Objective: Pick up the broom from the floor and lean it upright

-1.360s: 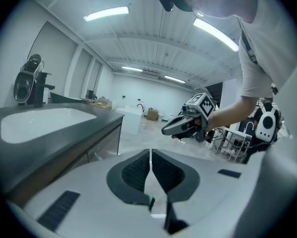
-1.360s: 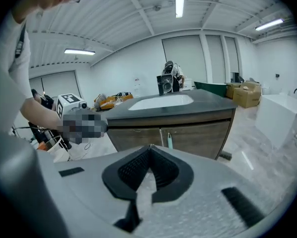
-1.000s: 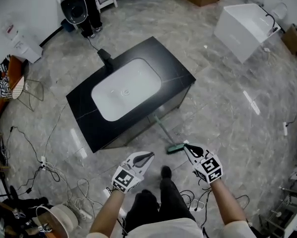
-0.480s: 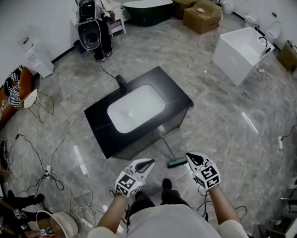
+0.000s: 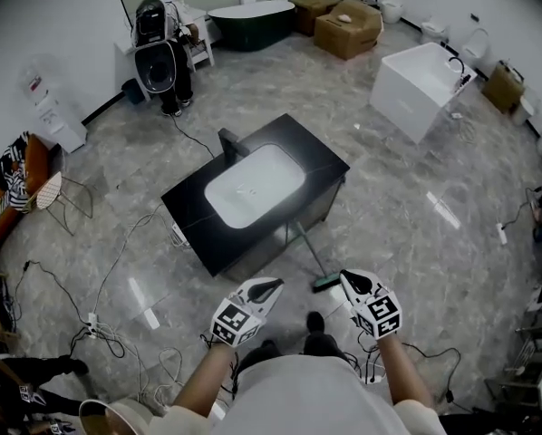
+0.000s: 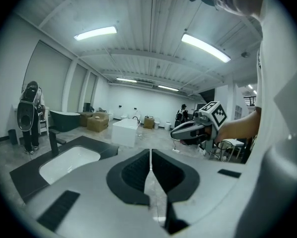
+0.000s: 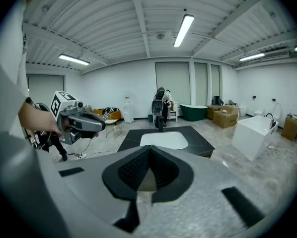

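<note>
The broom (image 5: 311,256) has a thin pale handle and a green head. Its head rests on the floor and its handle leans up against the front of the black vanity (image 5: 323,162) with a white basin. In the head view both grippers are held in front of the person's body, apart from the broom. My left gripper (image 5: 275,285) is left of the broom head and my right gripper (image 5: 346,277) just right of it. In each gripper view the jaws meet with nothing between them: left gripper (image 6: 150,156), right gripper (image 7: 148,150). Neither gripper view shows the broom.
Cables (image 5: 117,320) run over the marble floor at the left. A white tub (image 5: 421,80), cardboard boxes (image 5: 348,27) and a dark bathtub (image 5: 253,16) stand at the far end. A black device on a stand (image 5: 158,62) is at the back left.
Both grippers have risen and drawn back from the broom head, staying shut. The head view has lifted and takes in more of the room. The broom has stayed leaning on the vanity.
</note>
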The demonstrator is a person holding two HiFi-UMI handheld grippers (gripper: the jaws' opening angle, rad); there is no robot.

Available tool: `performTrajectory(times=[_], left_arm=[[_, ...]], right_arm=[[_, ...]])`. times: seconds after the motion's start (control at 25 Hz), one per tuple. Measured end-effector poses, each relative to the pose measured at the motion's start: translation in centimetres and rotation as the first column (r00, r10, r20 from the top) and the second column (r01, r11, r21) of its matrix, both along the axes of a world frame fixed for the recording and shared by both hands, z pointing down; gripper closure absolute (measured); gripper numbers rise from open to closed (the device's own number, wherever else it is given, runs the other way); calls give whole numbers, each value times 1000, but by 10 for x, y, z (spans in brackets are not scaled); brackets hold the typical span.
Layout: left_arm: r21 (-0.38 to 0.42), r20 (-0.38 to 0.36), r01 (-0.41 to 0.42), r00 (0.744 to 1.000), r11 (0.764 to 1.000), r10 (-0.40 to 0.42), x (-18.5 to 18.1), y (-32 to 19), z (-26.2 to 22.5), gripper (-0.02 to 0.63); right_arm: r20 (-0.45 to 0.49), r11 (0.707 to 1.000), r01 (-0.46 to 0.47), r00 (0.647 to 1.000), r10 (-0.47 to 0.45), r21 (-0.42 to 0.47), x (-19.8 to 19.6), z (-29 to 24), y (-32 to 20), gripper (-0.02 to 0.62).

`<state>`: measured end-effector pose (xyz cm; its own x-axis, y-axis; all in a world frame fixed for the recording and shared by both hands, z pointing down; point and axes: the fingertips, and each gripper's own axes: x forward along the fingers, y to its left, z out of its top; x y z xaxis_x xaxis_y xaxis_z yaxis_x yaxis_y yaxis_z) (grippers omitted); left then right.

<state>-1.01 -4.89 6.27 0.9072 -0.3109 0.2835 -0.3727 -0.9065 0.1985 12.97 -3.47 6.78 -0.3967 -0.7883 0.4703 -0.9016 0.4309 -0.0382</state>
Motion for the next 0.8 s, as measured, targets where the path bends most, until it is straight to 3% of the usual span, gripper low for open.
performTrajectory(times=[0.36, 0.8], left_arm=[[-6, -19, -119, 993, 993, 119, -37, 46, -1, 592], [-10, -50, -164, 985, 986, 163, -20, 121, -18, 592]], right_arm=[[7, 987, -158, 987, 158, 8, -34, -5, 85, 595], [23, 973, -227, 974, 226, 33, -23, -25, 168, 595]])
